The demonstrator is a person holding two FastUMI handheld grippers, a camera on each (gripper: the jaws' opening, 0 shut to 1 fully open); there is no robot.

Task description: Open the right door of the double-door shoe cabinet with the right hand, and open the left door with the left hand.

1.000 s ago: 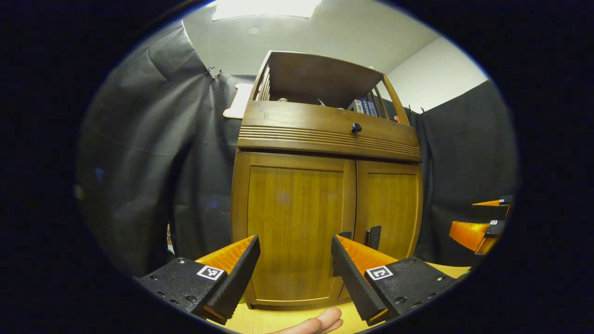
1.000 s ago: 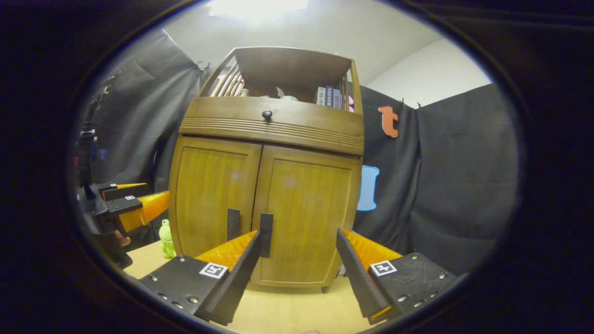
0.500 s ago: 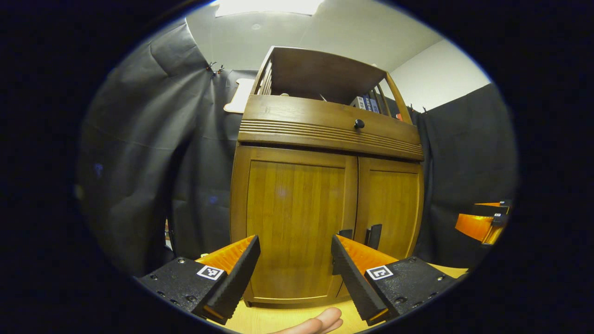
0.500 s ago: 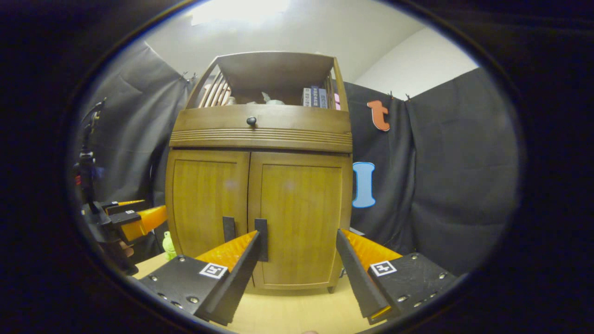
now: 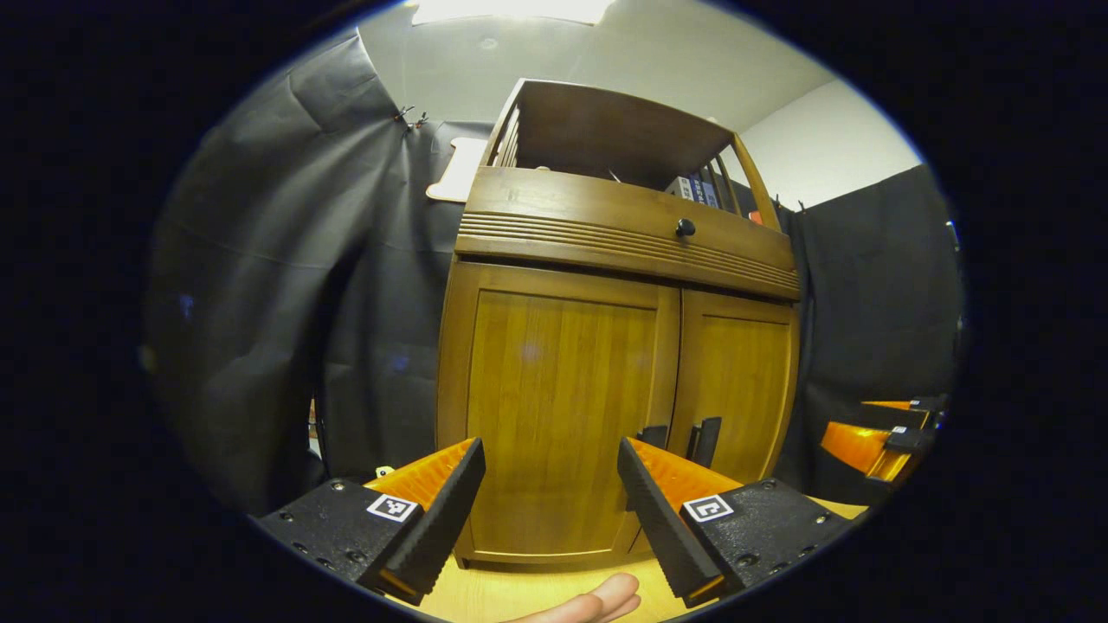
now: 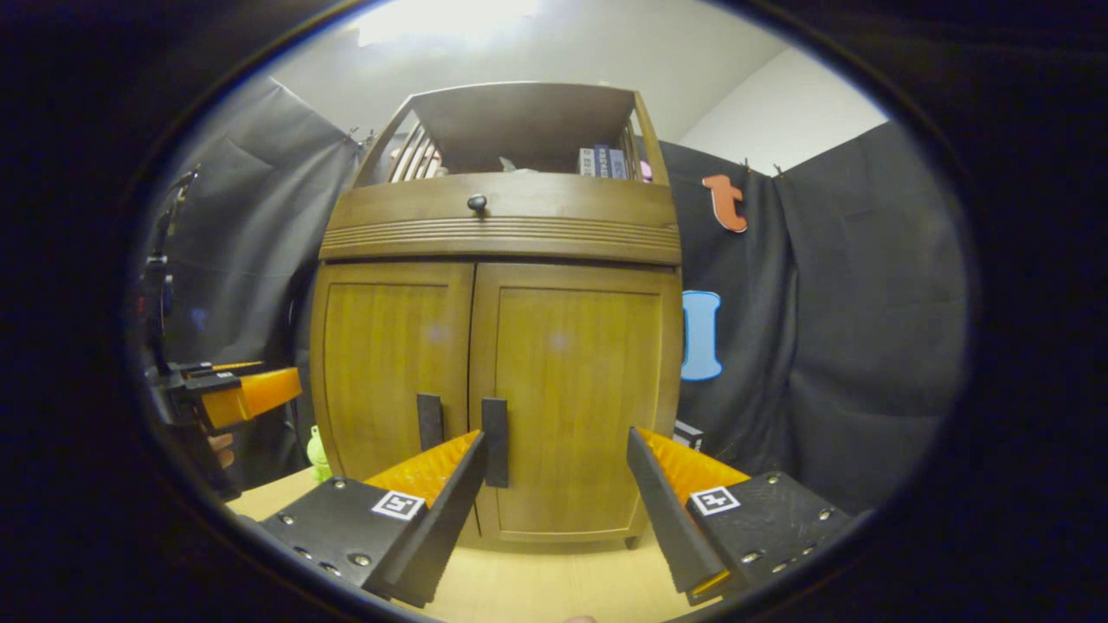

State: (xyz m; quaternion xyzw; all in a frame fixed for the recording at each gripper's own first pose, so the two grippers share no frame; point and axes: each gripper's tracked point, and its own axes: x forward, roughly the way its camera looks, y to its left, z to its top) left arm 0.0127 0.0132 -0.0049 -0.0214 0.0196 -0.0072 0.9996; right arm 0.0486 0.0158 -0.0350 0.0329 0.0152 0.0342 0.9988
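Observation:
A brown wooden shoe cabinet (image 5: 606,251) (image 6: 502,234) stands on a light tabletop, both doors closed. Its left door (image 5: 554,407) (image 6: 389,372) and right door (image 5: 736,381) (image 6: 576,389) each carry a dark vertical handle near the middle seam: the left handle (image 5: 651,435) (image 6: 428,421) and the right handle (image 5: 705,441) (image 6: 494,441). My left gripper (image 5: 550,476) is open in front of the left door, a short way off it. My right gripper (image 6: 554,472) is open before the right door, its left finger (image 6: 433,493) just below the right handle. Each gripper appears at the edge of the other's view, the right gripper (image 5: 883,433) and the left gripper (image 6: 234,394).
A drawer with a round dark knob (image 5: 685,228) (image 6: 477,203) sits above the doors, and an open shelf with books (image 6: 603,162) tops it. A small green toy (image 6: 318,452) stands left of the cabinet. A fingertip (image 5: 597,600) rests at the bottom. Black cloth surrounds the booth.
Both grippers have come slightly closer to the cabinet, which looms larger. The right gripper view has levelled out and its left finger now sits under the right handle. Both stayed open.

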